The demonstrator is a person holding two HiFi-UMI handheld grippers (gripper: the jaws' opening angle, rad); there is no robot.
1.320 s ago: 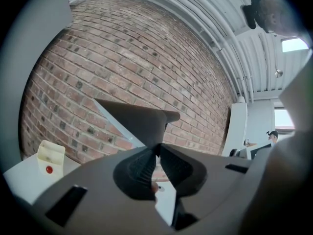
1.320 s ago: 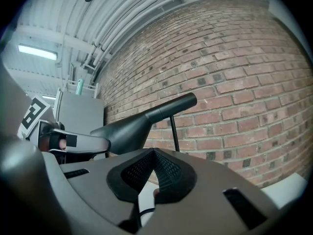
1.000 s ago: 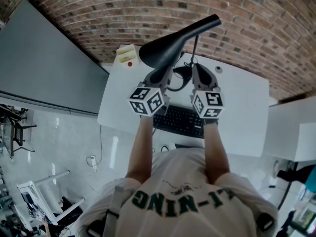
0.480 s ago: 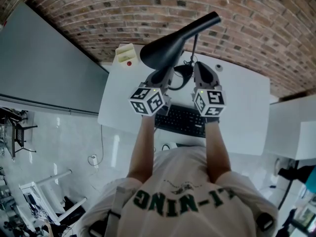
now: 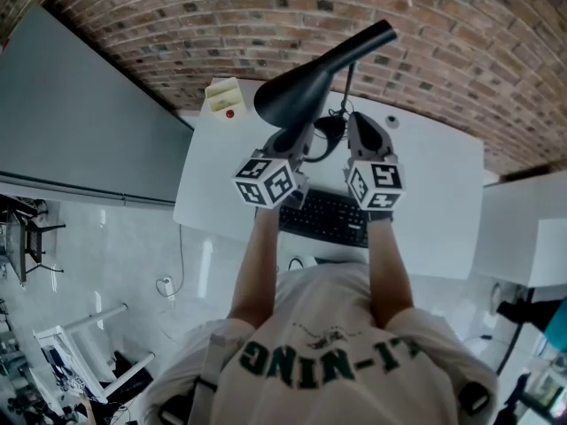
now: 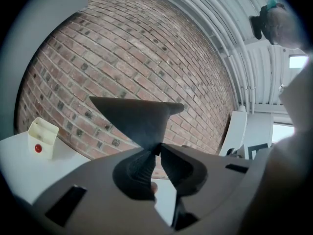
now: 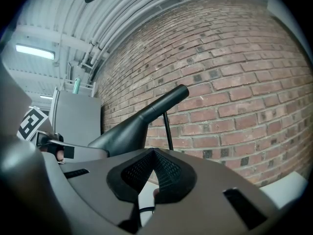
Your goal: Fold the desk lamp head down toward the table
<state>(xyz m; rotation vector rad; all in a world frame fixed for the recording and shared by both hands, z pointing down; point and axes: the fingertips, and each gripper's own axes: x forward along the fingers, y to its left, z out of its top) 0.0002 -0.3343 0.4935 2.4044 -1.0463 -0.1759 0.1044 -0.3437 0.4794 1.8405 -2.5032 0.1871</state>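
The black desk lamp head (image 5: 310, 78) is a cone on a thin stem, raised above the white table (image 5: 434, 184) with its wide end to the left. My left gripper (image 5: 292, 133) reaches up under that wide end. In the left gripper view the lamp head (image 6: 134, 116) narrows down into the left gripper (image 6: 156, 149), whose jaws pinch its lower rim. My right gripper (image 5: 359, 119) hovers to the right, beside the stem. In the right gripper view the right gripper (image 7: 154, 154) is shut on nothing, and the lamp head (image 7: 142, 124) slants across to the left.
A black keyboard (image 5: 323, 218) lies at the table's near edge under both grippers. A pale yellow box with a red button (image 5: 223, 97) stands at the back left corner. The lamp's base and cable (image 5: 328, 131) lie between the grippers. A brick wall (image 5: 461, 51) runs behind the table.
The lamp head's wide end and my left gripper have shifted slightly to the right. The right gripper has stayed where it was.
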